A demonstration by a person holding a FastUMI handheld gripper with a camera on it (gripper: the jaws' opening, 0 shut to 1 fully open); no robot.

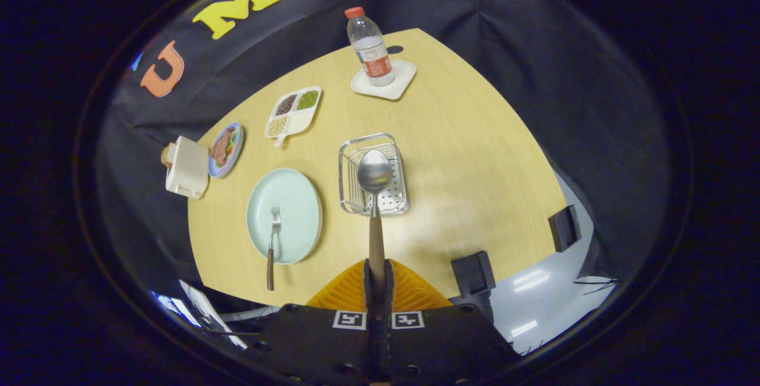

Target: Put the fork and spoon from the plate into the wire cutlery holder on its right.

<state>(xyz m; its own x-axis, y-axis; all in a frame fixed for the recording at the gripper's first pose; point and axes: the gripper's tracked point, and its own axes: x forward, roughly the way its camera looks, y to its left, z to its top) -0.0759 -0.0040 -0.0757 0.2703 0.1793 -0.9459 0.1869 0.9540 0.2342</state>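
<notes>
Spoon lifted, fork not yet moved.
Jaws (pixel 378 276) pinch the brown-handled steel spoon (pixel 374 175), bowl hanging over the wire cutlery holder (pixel 399 196); brown-handled fork (pixel 272 243) lies on the pale green plate (pixel 297 196), table (pixel 463 154).

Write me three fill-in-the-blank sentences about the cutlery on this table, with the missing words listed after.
1. The gripper has its fingers shut on the brown handle of the ____.
2. The spoon's bowl hangs over the wire cutlery ____.
3. The fork lies on the pale green ____, its handle sticking out past the rim towards the fingers.

Missing words: spoon; holder; plate
</notes>
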